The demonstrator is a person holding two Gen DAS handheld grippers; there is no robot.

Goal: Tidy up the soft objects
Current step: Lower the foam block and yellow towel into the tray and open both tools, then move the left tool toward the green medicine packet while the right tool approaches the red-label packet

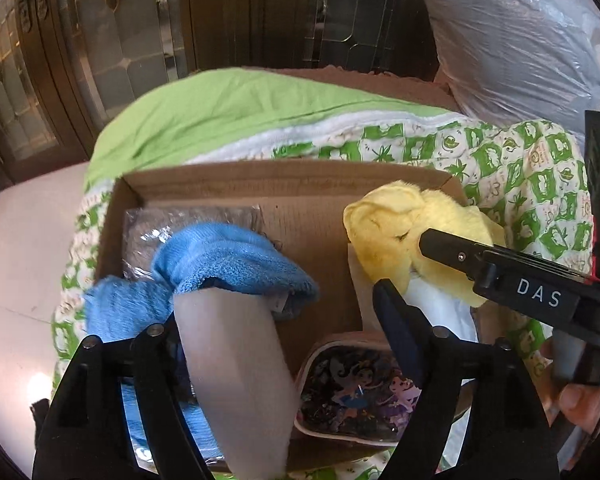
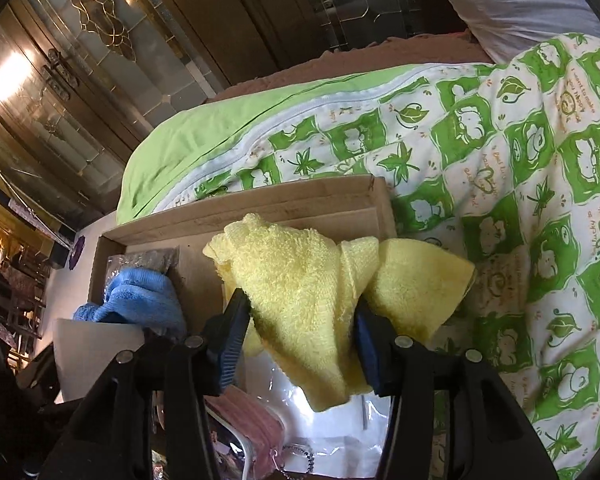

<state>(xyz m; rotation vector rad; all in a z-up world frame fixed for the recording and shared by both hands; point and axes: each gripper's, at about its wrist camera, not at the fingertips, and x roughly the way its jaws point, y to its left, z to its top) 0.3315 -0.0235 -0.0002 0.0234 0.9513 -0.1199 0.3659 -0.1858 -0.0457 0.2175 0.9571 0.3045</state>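
Here, fluffy yellow towel (image 2: 312,280) bunched between right tool's (image 2: 300,328) ribbed pads.

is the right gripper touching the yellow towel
Touching: the right wrist view shows the right gripper with the yellow towel bunched between its fingers, pressed against both.

I see the yellow towel (image 2: 300,280), fluffy terry, bunched and folded, hanging in the middle of the right wrist frame over the right end of the cardboard box (image 2: 236,208); in the left wrist view it sits right of centre. The blue towel (image 1: 228,260) lies crumpled at the box's left side, centre left of the left frame, draped partly over a clear-wrapped grey packet (image 1: 188,220). A cartoon-print pouch (image 1: 352,392) rests at the box's near edge, lower centre
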